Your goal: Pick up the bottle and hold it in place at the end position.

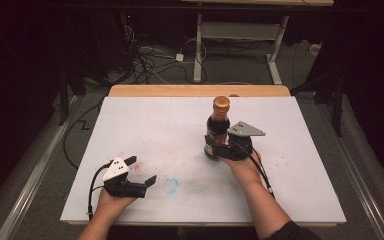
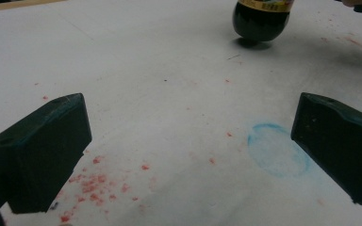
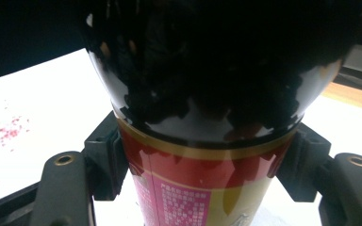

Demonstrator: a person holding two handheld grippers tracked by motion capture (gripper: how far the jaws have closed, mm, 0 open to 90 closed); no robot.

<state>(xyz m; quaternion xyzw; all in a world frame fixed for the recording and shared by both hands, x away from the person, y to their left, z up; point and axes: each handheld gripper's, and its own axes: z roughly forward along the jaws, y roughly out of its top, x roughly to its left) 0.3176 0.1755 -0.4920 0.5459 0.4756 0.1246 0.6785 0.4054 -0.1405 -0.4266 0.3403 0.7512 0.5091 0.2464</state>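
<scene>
Right gripper (image 1: 214,146) clamped on dark sauce bottle (image 1: 218,125) at the red label, both pads pressing its sides. Bottle upright on white board (image 1: 155,125), copper cap (image 1: 221,103) above the jaws. Left gripper (image 1: 141,170) wide apart, holding nothing, well apart from bottle, beside blue ring mark (image 1: 170,185).

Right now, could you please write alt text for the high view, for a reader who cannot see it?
The right gripper is clamped on a dark bottle with a copper cap, upright near the middle of a white table. The left gripper rests open at the near left, above faint red specks and a blue ring stain.
</scene>
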